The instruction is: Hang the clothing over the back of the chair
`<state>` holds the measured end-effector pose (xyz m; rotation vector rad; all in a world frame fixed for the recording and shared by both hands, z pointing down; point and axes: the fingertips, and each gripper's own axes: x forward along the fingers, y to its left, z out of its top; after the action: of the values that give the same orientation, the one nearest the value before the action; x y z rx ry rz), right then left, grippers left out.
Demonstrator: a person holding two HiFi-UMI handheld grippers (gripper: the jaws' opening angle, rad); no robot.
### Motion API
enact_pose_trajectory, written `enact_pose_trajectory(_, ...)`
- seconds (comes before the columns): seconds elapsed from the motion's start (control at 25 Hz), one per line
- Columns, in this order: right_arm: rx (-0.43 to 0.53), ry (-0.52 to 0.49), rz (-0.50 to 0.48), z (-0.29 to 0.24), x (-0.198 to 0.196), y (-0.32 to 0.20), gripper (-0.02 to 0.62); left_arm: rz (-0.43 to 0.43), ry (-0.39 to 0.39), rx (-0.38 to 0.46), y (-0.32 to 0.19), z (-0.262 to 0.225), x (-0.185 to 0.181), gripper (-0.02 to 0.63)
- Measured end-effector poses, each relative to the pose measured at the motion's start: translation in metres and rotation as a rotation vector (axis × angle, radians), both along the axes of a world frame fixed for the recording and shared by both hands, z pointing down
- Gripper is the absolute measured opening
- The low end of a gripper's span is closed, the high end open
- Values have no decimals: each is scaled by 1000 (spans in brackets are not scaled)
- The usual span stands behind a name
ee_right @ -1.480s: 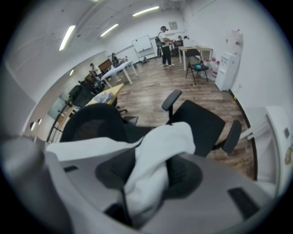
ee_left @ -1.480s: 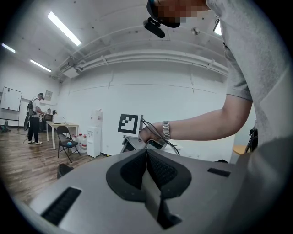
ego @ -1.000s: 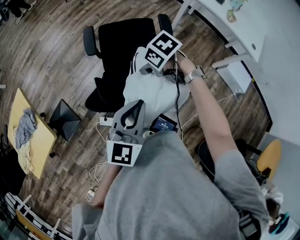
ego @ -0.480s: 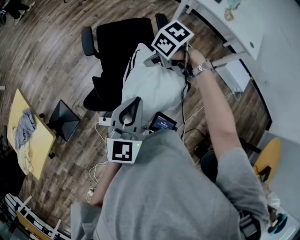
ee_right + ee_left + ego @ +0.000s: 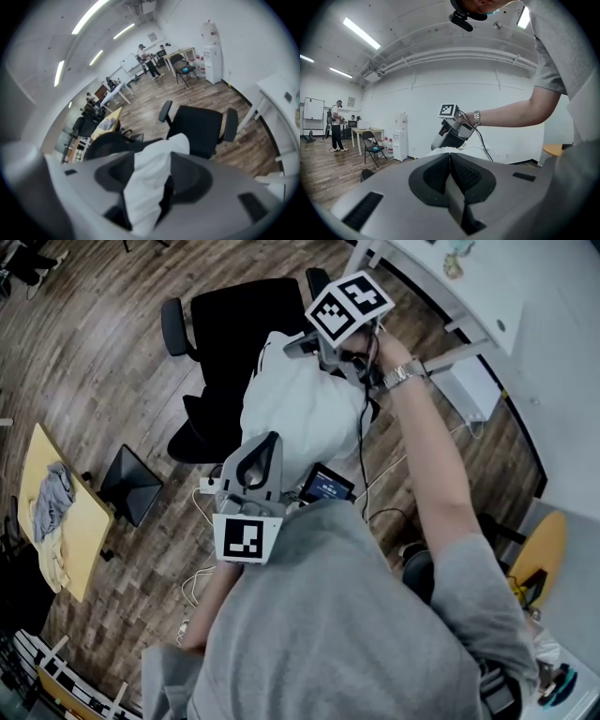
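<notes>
The black office chair (image 5: 234, 324) stands on the wood floor. Above its near edge hangs the white clothing (image 5: 295, 413), bunched into a puffy bundle with a fold standing up between the jaws. The right gripper (image 5: 305, 345) clamps that fold, the arm stretched forward (a watch on the wrist). The left gripper (image 5: 260, 448), jaws pressed together on nothing, points upward close to the torso.

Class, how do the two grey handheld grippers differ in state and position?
Right gripper is shut on the white garment; left gripper is shut, empty. Right gripper is held out near the black office chair; left gripper sits near the person's torso. Both carry marker cubes.
</notes>
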<state>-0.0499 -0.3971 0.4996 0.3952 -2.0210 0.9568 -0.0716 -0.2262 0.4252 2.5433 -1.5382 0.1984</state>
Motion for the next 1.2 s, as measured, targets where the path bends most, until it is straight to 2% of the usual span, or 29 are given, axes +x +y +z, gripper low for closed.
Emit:
enact_pose_trajectory(0.2,56,68,-17,-7,14,-7,256,-6,1,3,0,-1,-1,35)
enact_pose_trajectory(0.4,99,37,-2,-17,11,-1,249,0,-5,3,0,-1,-1,35)
enact_pose_trajectory(0.52,149,36,-9,-15,6,5,191,-1,-6,-3,0,0,0,35)
enact_pose_trajectory(0.68,245,57,-8,-12,1,10,70,-1,-14,-9,-1,2,0,35)
enact_pose_trajectory(1.2,422,-16,-19,-27,-14,43,41,7,-45,18,-1,0,-1,35)
